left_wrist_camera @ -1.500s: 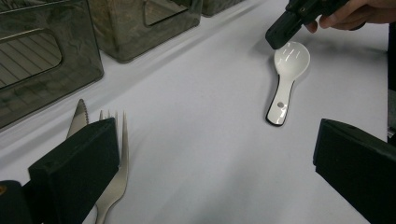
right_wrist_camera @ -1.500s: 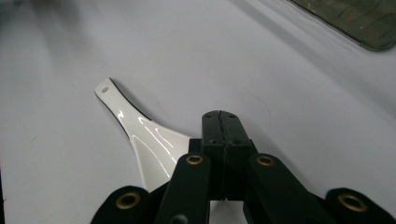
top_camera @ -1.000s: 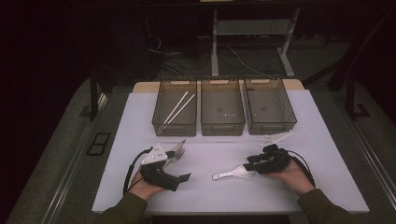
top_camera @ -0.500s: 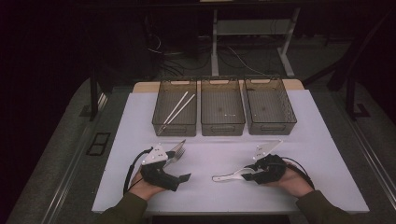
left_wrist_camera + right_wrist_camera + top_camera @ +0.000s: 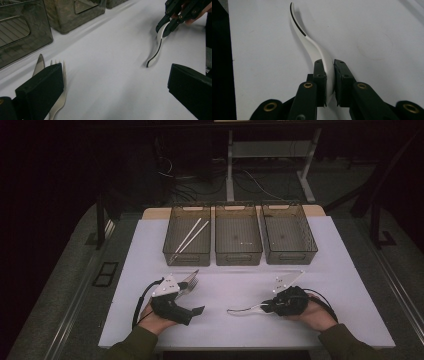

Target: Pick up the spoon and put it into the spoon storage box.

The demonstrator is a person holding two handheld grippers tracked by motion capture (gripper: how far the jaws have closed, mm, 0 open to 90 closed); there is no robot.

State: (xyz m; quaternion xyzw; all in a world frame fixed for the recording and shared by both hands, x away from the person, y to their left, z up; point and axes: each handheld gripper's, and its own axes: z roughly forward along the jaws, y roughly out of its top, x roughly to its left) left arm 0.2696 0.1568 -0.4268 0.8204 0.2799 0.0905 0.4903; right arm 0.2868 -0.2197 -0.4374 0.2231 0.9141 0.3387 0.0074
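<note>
White plastic, curved like a spoon handle: that is the spoon I have caught in the right tongs. In the right gripper view their jaws have just been closing and now press its wide end from both sides, the handle running away from them across the desk with a dark edge at its far tip. From the high view the spoon lies on the white sheet, nearer to me than the middle bin, its free end pointing toward the left tongs.

My left tongs stand wide open with nothing between the jaws; the left gripper view shows bare desk in the gap. Just beside their left jaw lie a fork and a serrated knife, side by side on the desk, nearer to me than the left bin. I cannot tell whether the jaw touches the fork.

Three dark see-through bins sit in a row at the far edge of the sheet. The left bin holds a pair of pale chopsticks lying slantwise. The right bin stands just beside the middle bin.
</note>
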